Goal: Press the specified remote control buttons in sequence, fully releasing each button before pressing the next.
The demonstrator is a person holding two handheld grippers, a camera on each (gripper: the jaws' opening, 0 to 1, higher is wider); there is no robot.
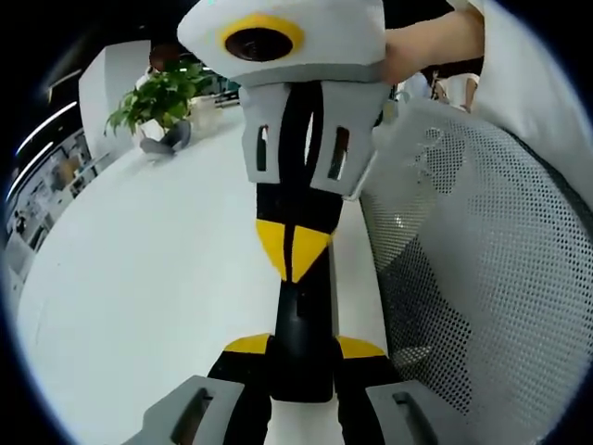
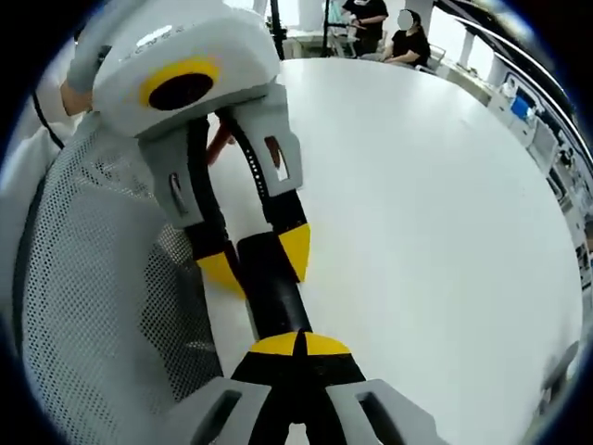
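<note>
Remote clamped at one end by my left gripper; my right gripper pressed closed over its other end, above white table.

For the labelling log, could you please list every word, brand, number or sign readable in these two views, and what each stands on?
None can be read.
Black remote control: the side in view shows no legible print.
Left gripper and right gripper: yellow tips, no lettering.
Shelves at the room's edge: items too small and blurred to read.
</note>
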